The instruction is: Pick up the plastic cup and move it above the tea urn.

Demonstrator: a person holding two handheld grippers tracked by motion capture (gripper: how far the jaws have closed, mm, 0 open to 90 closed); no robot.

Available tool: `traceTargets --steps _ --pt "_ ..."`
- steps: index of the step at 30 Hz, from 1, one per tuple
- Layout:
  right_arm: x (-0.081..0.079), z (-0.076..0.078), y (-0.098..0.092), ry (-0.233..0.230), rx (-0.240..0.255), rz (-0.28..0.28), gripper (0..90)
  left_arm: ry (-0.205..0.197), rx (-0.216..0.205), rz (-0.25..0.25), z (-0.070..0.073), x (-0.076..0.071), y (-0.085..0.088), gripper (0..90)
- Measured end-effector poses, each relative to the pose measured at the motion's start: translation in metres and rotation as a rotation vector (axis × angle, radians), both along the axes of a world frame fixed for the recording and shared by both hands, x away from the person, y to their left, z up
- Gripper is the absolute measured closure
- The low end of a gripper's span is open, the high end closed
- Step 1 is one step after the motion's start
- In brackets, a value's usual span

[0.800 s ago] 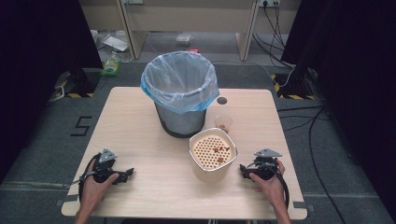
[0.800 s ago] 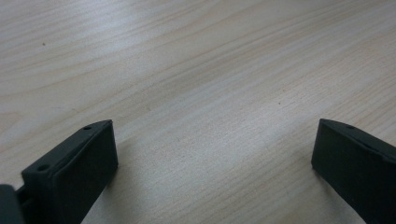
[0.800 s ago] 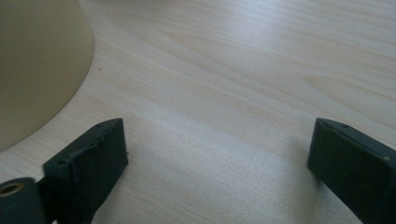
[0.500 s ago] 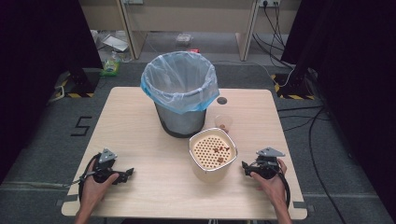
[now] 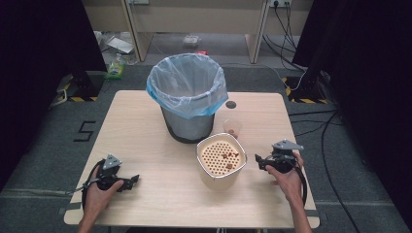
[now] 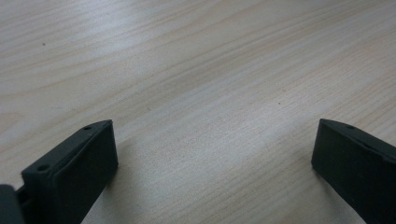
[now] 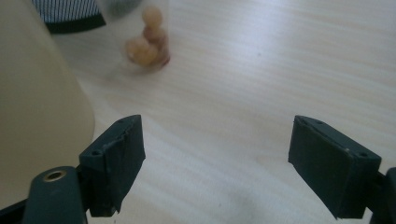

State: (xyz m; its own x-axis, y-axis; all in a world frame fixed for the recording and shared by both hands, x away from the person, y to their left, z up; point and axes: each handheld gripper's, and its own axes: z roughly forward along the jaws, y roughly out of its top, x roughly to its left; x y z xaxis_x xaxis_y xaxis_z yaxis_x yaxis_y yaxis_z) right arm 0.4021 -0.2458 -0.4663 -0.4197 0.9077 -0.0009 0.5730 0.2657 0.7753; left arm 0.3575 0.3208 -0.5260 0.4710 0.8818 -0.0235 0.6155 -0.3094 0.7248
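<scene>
**Two open grippers at rest beside a perforated container**

Resting low over the wooden table (image 5: 145,126), the left gripper (image 5: 130,181) is held in the person's left hand (image 5: 99,191) near the front left corner; in the left gripper view its two black jaws stand wide apart with bare wood grain between them and nothing held. The right gripper (image 5: 258,161), held in the right hand (image 5: 287,178) near the front right edge, points toward the table's centre. In the right gripper view its jaws are likewise spread wide and empty, with the cream container (image 7: 37,116) just beside the jaw at the left of that view. From above, this cream container (image 5: 221,166) carries a perforated top with a few brown bits lying on it. Just behind it stands a small clear cup (image 5: 232,127) holding brownish round pieces (image 7: 147,39), blurred in the right gripper view. Farther back, a grey bin (image 5: 187,124) lined with a blue bag (image 5: 187,85) occupies the table's centre rear.
</scene>
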Motion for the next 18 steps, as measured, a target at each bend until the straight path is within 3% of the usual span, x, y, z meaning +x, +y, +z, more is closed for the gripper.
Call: traceTargets --steps 10,18 --pt "0.04 0.032 0.013 0.006 0.015 0.01 20.9 0.001 0.0 0.0 0.0 0.0 0.0 0.0" --pt "0.057 0.048 0.028 0.008 0.014 0.025 22.6 0.001 0.0 0.0 0.0 0.0 0.0 0.0"
